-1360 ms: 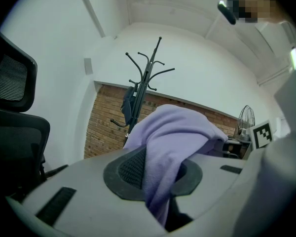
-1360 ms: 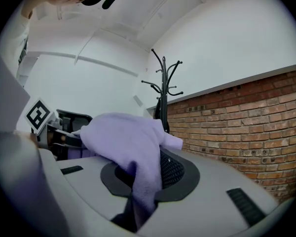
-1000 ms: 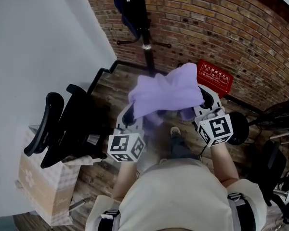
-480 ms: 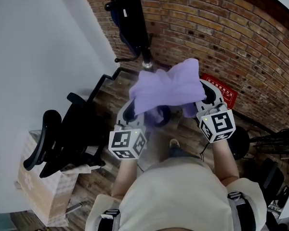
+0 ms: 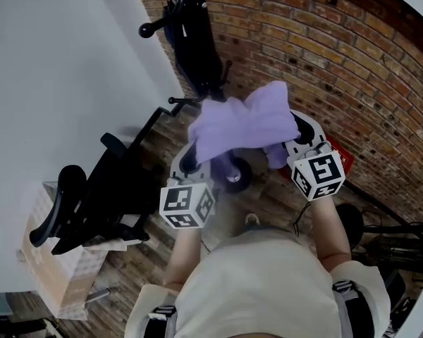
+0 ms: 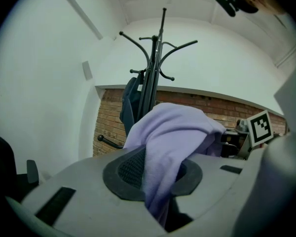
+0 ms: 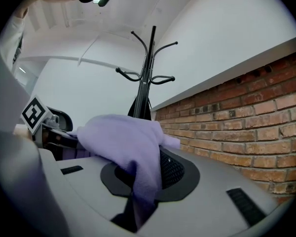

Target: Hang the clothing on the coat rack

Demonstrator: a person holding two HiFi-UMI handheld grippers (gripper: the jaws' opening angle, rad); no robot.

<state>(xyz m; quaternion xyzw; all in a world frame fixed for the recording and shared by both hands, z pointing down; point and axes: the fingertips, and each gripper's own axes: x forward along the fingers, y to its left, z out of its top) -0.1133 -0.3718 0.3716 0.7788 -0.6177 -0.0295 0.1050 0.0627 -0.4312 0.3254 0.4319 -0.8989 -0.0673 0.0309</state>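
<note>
The left gripper (image 5: 189,167) and right gripper (image 5: 301,141) are both clamping the purple garment (image 5: 243,122). It is hanging near the coat rack (image 5: 196,44).

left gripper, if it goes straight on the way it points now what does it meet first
Probably the black coat rack, which stands dead ahead of the left gripper, likely its pole or the dark garment hung there. The gap is hard to judge.

Even, soft indoor light, no glare; both gripper views bend strongly at dark rounded edges, near surfaces blurred.
</note>
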